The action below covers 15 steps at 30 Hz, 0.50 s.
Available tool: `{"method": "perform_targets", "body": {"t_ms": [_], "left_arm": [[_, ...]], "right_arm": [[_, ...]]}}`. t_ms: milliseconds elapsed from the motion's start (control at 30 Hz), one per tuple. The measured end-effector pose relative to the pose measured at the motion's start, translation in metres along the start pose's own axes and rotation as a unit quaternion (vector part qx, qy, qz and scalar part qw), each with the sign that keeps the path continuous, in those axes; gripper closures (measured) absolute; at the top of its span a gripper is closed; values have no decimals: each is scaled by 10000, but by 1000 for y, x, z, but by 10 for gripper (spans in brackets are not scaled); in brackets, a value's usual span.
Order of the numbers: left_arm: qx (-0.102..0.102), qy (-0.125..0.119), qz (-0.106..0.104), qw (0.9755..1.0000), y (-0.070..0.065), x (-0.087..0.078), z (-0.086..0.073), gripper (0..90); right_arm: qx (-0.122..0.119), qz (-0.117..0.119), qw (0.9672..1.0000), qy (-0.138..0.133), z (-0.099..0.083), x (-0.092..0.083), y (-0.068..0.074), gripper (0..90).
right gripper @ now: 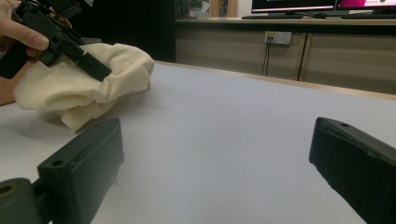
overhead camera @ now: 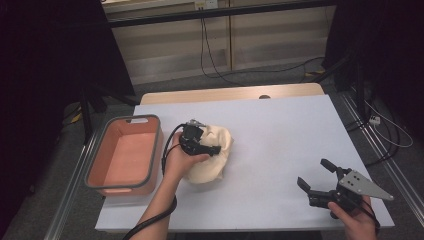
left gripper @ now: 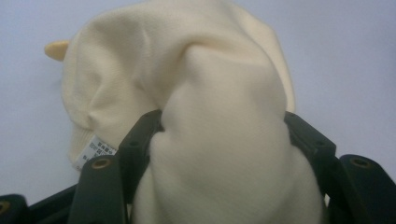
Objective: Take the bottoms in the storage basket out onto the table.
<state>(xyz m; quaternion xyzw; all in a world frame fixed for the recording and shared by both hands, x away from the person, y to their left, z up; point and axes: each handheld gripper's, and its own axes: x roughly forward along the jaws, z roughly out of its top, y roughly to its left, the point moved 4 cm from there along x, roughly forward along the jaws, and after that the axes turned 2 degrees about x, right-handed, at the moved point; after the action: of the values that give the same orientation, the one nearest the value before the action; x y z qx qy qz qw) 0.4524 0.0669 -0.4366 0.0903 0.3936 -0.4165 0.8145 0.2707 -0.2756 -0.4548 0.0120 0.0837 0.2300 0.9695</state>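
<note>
A cream knitted garment (overhead camera: pixel 216 139) lies bunched on the pale table (overhead camera: pixel 285 140), left of the middle. My left gripper (overhead camera: pixel 214 149) comes at it from the left, and a hand is wrapped around the gripper's body. In the left gripper view the two black jaws press into a thick fold of the garment (left gripper: pixel 219 93) from both sides. A white label (left gripper: pixel 95 151) shows at its lower left. My right gripper (overhead camera: pixel 313 172) rests near the front right of the table, open, with nothing between its jaws. In the right gripper view the garment (right gripper: pixel 70 88) sits far left, with the left gripper (right gripper: pixel 95 69) on it.
A salmon bin with a grey rim (overhead camera: pixel 156 150) stands close to the left of the garment. The table's front edge runs just below my right gripper. Cables trail over the floor beyond the far edge and to the right.
</note>
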Motion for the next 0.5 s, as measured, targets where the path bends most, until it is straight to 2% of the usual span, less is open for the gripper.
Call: {"method": "perform_targets", "body": {"t_ms": [33,67,500], "left_arm": [[2,8,-9,10000,0,0,0,375],[5,7,77,10000,0,0,0,375],[-12,-14,86,10000,0,2,0,371]], "right_arm": [[1,-6,10000,-4,0,0,0,30],[6,-5,10000,-8,0,0,0,30],[5,-7,10000,-3,0,0,0,30]]}}
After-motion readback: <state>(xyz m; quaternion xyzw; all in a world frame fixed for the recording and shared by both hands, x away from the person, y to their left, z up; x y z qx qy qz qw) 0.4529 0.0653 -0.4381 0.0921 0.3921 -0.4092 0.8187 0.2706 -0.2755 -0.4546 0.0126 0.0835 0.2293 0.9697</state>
